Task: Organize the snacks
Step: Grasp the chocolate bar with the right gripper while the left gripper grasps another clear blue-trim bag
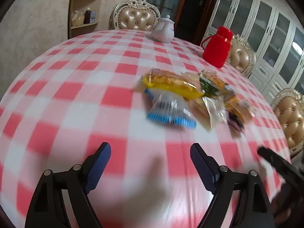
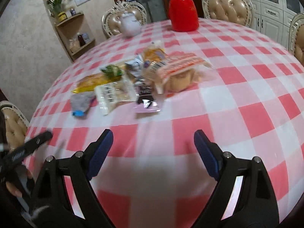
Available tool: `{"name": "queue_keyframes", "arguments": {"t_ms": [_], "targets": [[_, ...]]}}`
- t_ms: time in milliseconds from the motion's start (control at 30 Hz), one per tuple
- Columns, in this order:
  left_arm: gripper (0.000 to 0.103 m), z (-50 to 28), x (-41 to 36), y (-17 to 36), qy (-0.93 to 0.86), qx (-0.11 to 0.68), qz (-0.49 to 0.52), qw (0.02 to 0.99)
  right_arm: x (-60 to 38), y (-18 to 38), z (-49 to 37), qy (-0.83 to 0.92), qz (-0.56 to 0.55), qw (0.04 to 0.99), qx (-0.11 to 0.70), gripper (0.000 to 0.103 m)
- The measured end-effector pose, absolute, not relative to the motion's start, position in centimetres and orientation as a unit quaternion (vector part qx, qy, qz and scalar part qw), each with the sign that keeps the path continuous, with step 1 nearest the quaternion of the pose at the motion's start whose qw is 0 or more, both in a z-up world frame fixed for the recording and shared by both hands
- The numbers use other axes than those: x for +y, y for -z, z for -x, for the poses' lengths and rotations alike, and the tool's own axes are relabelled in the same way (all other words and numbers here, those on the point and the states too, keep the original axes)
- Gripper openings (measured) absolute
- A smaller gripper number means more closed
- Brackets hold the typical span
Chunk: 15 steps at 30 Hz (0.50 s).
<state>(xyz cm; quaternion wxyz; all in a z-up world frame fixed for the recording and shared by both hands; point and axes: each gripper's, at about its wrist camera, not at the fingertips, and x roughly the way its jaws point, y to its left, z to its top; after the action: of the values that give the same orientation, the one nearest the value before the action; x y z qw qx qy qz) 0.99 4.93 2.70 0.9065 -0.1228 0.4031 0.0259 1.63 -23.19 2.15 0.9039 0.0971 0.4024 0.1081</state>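
Both the left hand-held gripper (image 1: 150, 153) and the right hand-held gripper (image 2: 153, 139) stand wide open and empty above the checked counter (image 1: 76, 95). The snack packets (image 2: 123, 79) lie heaped mid-counter (the yellow packet (image 1: 174, 84) lies longways across the left view), with a red flask (image 2: 182, 9) and a teapot (image 2: 130, 23) beyond.
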Motion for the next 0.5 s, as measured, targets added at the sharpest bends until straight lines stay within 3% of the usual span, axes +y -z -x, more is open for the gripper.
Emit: {"name": "queue_keyframes", "arguments": {"t_ms": [367,500], "targets": [[0.086,-6.6,4.0,-0.8,-0.008,0.418,0.139,0.898,-18.7,-0.9,-7.5,-0.123,-0.017,0.9,0.419,0.088],[0.086,-6.1,4.1,-1.4,-0.004,0.41,0.135,0.902,-17.4,-0.2,-9.3,-0.122,0.019,0.891,0.437,0.071]]}}
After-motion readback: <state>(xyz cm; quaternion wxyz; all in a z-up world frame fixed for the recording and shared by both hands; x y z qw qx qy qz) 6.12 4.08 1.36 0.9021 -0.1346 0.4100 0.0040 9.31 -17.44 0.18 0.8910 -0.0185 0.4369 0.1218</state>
